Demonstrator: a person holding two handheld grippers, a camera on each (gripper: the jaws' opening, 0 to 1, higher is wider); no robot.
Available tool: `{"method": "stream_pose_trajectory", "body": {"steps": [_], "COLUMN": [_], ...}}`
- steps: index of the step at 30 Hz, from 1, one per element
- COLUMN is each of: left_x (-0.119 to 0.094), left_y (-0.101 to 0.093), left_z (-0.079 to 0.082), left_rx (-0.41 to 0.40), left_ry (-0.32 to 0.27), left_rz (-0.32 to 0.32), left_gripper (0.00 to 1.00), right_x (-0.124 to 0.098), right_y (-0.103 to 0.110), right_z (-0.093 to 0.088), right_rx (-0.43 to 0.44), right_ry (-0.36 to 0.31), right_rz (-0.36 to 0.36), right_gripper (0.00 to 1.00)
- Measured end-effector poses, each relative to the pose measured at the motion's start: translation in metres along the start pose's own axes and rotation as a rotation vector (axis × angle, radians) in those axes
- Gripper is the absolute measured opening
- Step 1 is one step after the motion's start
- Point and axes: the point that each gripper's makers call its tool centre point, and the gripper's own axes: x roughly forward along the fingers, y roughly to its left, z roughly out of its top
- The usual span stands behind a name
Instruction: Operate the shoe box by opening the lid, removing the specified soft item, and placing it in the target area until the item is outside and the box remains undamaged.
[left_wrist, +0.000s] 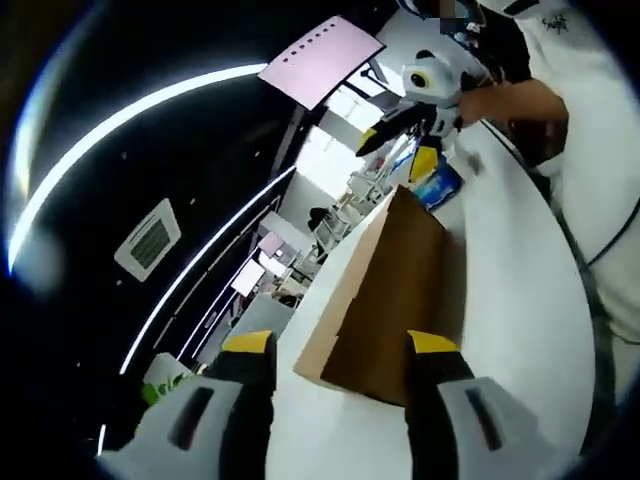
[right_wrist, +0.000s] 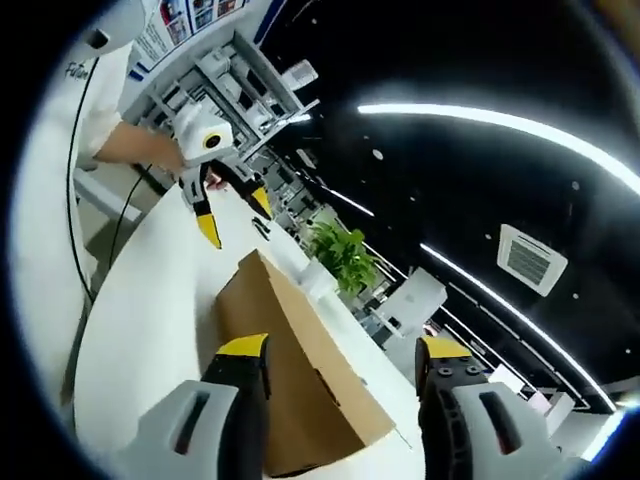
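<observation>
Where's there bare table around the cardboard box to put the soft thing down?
Bare white table lies between the cardboard box and the person's side edge in the left gripper view; the right gripper view shows the same strip. It is crowded at the box's far end, around a blue packet.

Left gripper (left_wrist: 341, 347) at 6 o'clock of the left gripper view, jaws parted wide, yellow tips up, nothing between them; same gripper seen far off at 10 o'clock of the right gripper view (right_wrist: 234, 216), jaws spread and pointing down, held by a bare forearm (right_wrist: 140, 148). Right gripper (right_wrist: 342, 352) at 6 o'clock of the right gripper view, jaws likewise wide apart; seen again at 1 o'clock of the left gripper view (left_wrist: 398, 150), gripped by a hand (left_wrist: 505, 102).
</observation>
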Motion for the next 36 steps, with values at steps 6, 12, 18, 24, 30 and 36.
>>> {"method": "stream_pose_trajectory", "body": {"steps": [6,12,18,24,30,36], "left_x": [0.004,0.003,0.006,0.009,0.013,0.023], "left_y": [0.004,0.004,0.009,-0.002,-0.001,-0.006], "left_z": [-0.01,-0.009,-0.018,-0.024,-0.029,-0.04], "left_rx": [0.0,-0.001,0.18,0.169,0.16,0.216], "left_ry": [0.053,0.043,0.114,0.12,0.146,0.218], "left_rz": [0.023,0.028,0.091,0.042,0.064,0.075], "left_gripper": [0.55,0.55,0.56,0.56,0.56,0.53], "right_x": [-0.002,-0.006,-0.008,-0.009,-0.006,-0.002], "right_y": [0.003,0.002,0.004,0.005,0.003,0.006], "right_z": [-0.005,-0.011,-0.023,-0.026,-0.043,-0.056], "right_rx": [-0.039,-0.136,-0.207,-0.274,-0.327,-0.374], "right_ry": [0.007,0.045,0.093,0.119,0.177,0.215], "right_rz": [0.006,0.01,0.008,0.02,0.012,0.012], "right_gripper": [0.59,0.57,0.57,0.59,0.57,0.55]}}
